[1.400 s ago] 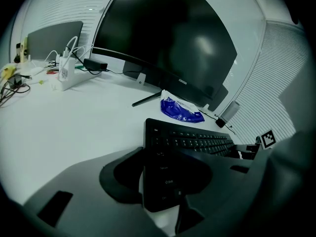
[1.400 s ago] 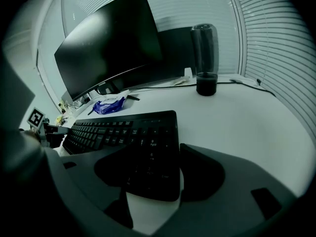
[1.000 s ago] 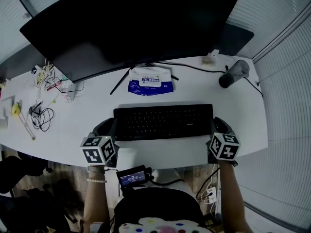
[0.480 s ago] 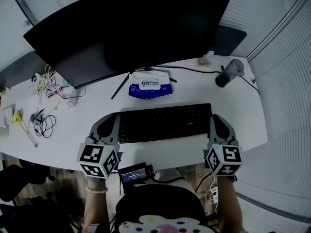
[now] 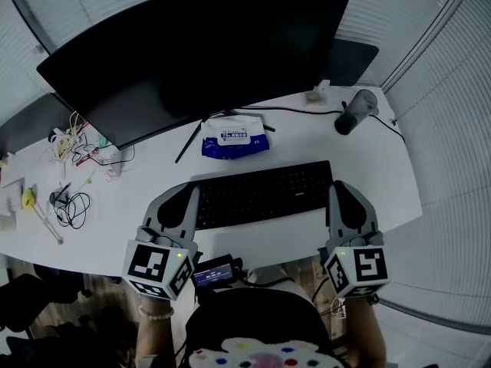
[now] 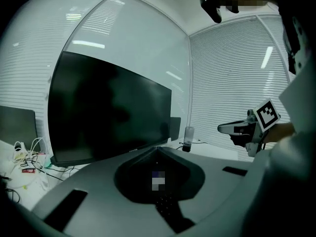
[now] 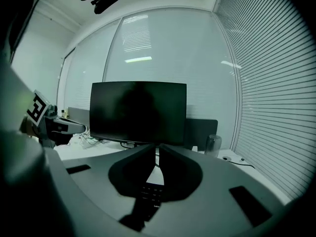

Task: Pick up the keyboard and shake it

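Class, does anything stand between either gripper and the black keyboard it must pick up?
Nothing visible does. The left gripper and right gripper have fingers closed on opposite ends of the black rectangular keyboard; the blue wipes pack lies behind, apart.

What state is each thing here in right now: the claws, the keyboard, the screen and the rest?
keyboard: gripped at both ends, slightly tilted.
left claw: shut on the keyboard's left end.
right claw: shut on the keyboard's right end.
monitor: screen dark.
wipes pack: lying flat.
bottle: standing upright.
cables: loosely coiled.
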